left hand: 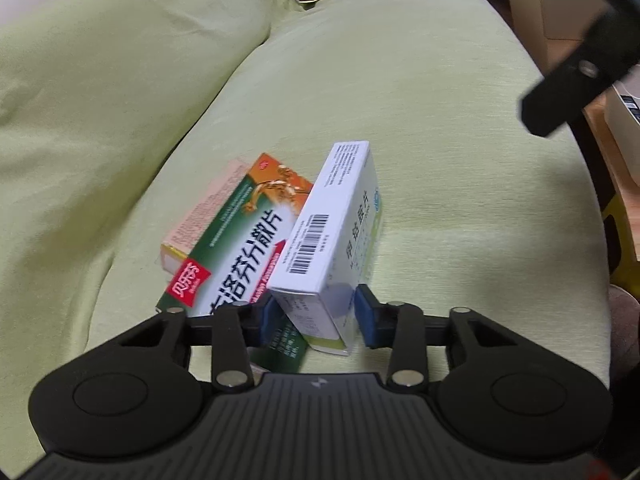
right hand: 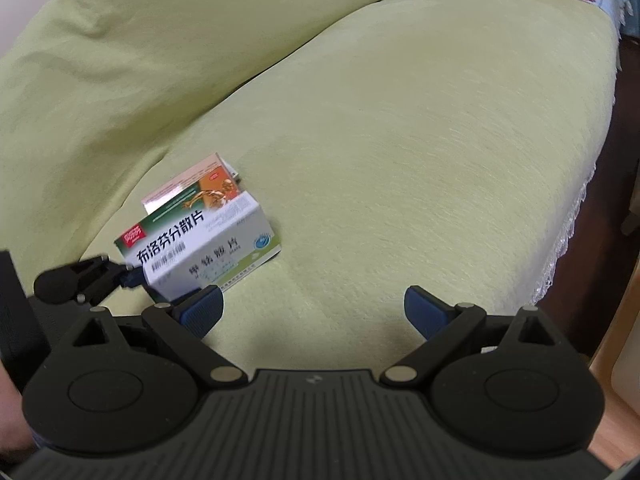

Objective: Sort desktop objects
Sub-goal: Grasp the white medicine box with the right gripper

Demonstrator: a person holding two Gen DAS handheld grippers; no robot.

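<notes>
Left gripper (left hand: 314,316) jaws clamp a white medicine box (left hand: 332,240) on the green sofa cushion (left hand: 440,160), leaning against a green ibuprofen box (left hand: 240,248). Right gripper (right hand: 314,312) hangs nearby, jaws apart, empty. Sorting appears unfinished.

Left wrist: close, above white box (left hand: 336,240). Right wrist: farther back, rightward. Shared: boxes, green cushion (right hand: 400,160).

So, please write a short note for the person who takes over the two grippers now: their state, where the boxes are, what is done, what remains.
Left gripper: blue pads around the white cardboard medicine box, gap at one pad, grip unsure.
Right gripper: open, empty, over the green sofa cover.
The white box leans on the green-and-orange medicine box; a pale pink box lies beneath.
All three are in one pile; sorting remains.
</notes>
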